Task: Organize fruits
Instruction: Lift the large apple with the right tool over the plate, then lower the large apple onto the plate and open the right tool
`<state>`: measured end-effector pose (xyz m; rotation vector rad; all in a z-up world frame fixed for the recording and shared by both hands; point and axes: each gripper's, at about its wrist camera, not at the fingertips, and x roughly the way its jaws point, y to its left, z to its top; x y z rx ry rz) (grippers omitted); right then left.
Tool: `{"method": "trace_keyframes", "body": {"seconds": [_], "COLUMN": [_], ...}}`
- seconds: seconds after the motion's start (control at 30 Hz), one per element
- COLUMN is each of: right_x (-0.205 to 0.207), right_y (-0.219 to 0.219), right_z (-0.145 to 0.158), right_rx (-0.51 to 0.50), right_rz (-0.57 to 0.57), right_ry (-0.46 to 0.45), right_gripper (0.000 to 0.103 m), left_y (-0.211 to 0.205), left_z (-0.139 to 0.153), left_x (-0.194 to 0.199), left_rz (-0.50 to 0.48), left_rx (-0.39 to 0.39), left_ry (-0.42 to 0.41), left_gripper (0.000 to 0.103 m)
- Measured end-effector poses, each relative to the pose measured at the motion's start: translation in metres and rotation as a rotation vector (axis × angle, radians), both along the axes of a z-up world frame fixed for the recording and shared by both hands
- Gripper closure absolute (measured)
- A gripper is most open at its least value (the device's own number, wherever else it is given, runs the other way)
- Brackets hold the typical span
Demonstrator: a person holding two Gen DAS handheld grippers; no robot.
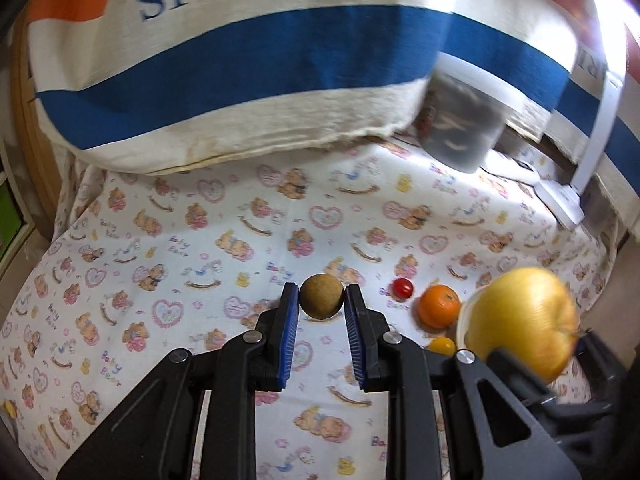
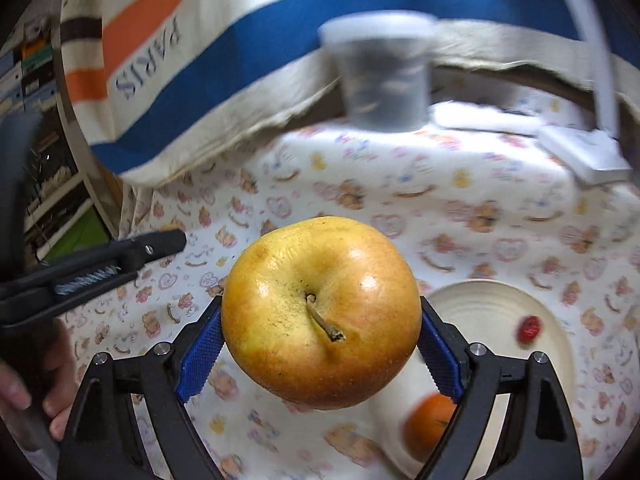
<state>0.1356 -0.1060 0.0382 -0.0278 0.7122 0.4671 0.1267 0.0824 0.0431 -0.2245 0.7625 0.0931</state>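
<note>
Nearest your right lens, the apple (image 2: 321, 314), stem toward the camera, is clamped between the blue pads (image 2: 201, 360) of the right hand-held gripper (image 2: 320, 344), lifted clear of the counter (image 2: 460, 208) and its teddy-bear cloth. At 4 o'clock below it lies the white plate (image 2: 480, 300), carrying one small red fruit (image 2: 529, 329); an orange (image 2: 430, 426) sits near 5 o'clock, apparently at the plate's near rim, though blur leaves this uncertain. In your left view, the left hand-held gripper (image 1: 322, 300) pinches a small brown round fruit (image 1: 322, 295) at its fingertips. At 3 o'clock of it rest a cherry tomato (image 1: 402, 288), the orange (image 1: 439, 306) and a yellow fruit (image 1: 441, 346).

Risks, as judged here: the brown fruit is held only at the pad tips and may squirt out if you squeeze or swing. The apple, wide for its jaws, may roll off the plate or knock the red fruit when released. Your two grippers work close together and may collide.
</note>
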Motion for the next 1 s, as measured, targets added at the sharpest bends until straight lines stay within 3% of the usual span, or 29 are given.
{"method": "trace_keyframes", "body": {"seconds": [0.17,0.33,0.73,1.0], "right_x": [0.000,0.013,0.030,0.038], "right_y": [-0.046,-0.079,-0.097,-0.101], "right_z": [0.009,0.001,-0.035,-0.053], "right_rx": [0.008,0.013,-0.055,-0.038], "right_rz": [-0.085,-0.179,-0.229,-0.243], "right_ry": [-0.031,-0.010,0.048,0.132], "right_gripper": [0.014,0.013,0.014,0.014], "left_y": [-0.027,-0.033,-0.041,-0.038], "left_z": [-0.005,-0.012,-0.021,-0.022], "left_x": [-0.001,0.003,0.007,0.008], "left_rz": [-0.060,-0.061,-0.077,-0.069], "left_rx": [0.043,0.058,0.078,0.063], "left_ry": [-0.010,0.007,0.033,0.039], "left_gripper": [0.081,0.081,0.081,0.081]}}
